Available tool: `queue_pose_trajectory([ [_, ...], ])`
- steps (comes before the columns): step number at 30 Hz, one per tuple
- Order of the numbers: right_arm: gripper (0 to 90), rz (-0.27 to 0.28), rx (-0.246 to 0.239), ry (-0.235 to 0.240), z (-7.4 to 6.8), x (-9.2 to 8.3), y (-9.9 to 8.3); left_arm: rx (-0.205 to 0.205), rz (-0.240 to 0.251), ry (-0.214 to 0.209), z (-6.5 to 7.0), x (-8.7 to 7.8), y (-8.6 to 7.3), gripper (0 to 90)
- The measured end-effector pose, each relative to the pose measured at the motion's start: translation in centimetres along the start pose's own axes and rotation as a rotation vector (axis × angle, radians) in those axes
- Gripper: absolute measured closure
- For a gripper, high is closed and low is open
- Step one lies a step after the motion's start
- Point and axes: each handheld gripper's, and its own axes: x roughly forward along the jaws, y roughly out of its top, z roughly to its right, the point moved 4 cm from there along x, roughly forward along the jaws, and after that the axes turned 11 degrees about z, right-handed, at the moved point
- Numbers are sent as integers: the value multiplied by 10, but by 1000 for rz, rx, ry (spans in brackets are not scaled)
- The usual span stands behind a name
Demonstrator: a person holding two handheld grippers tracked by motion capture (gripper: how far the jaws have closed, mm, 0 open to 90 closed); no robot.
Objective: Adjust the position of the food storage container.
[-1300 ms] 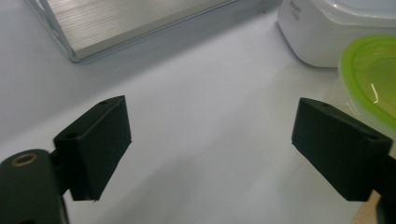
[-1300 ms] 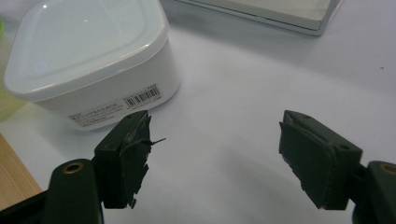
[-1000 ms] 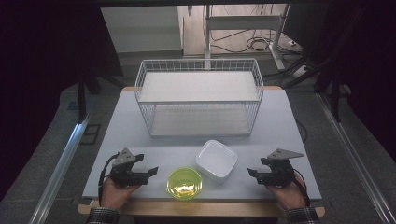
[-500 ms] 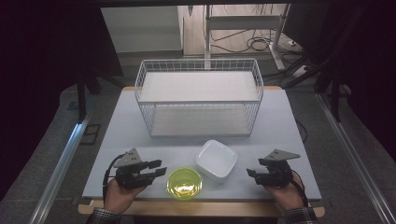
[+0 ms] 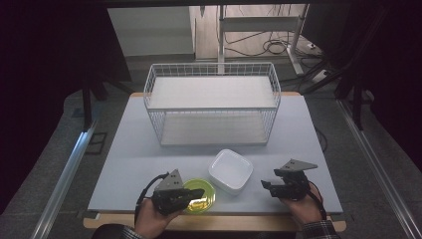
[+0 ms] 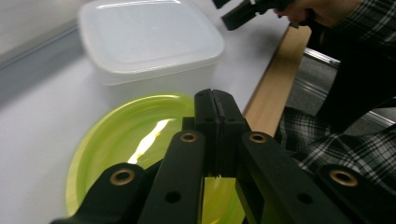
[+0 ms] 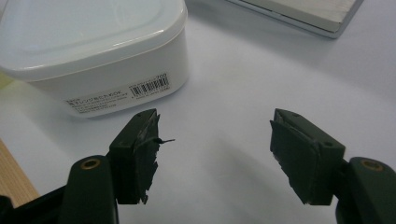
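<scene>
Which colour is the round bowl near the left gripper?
Yellow-green and see-through bowl; the left gripper view shows it best.

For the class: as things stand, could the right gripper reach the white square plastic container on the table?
Probably yes. The right gripper stands open and empty, with bare table between its jaws and the white square plastic container; nothing lies in between.

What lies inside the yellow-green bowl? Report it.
The yellow-green bowl looks empty where visible; a bright glare streaks its floor. The shut left tool above it covers its near part.
</scene>
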Motion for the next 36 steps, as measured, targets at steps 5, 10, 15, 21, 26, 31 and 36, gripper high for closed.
queue_pose_trajectory([
  [5, 330, -6, -4, 5, -1, 1, -1, 3, -25, -12, 16, 18, 0, 900],
  [10, 328, -15, -5, 3, 0, 2, -1, 18, -51, -8, 24, 29, -2, 899],
  [15, 324, -23, -5, 2, -1, 3, -2, 65, -101, 21, 33, 38, -7, 900],
  [21, 316, -24, -2, -10, 1, 3, -2, 47, -125, 36, 31, 37, -11, 900],
  [26, 313, -24, -3, -17, 2, 2, -3, 36, -147, 59, 24, 36, -18, 900],
  [31, 311, -24, 1, -17, 2, 2, -3, 9, -143, 104, 12, 30, -19, 900],
  [36, 311, -24, 0, -16, 2, 2, -2, -27, -128, 152, -3, 21, -20, 900],
])
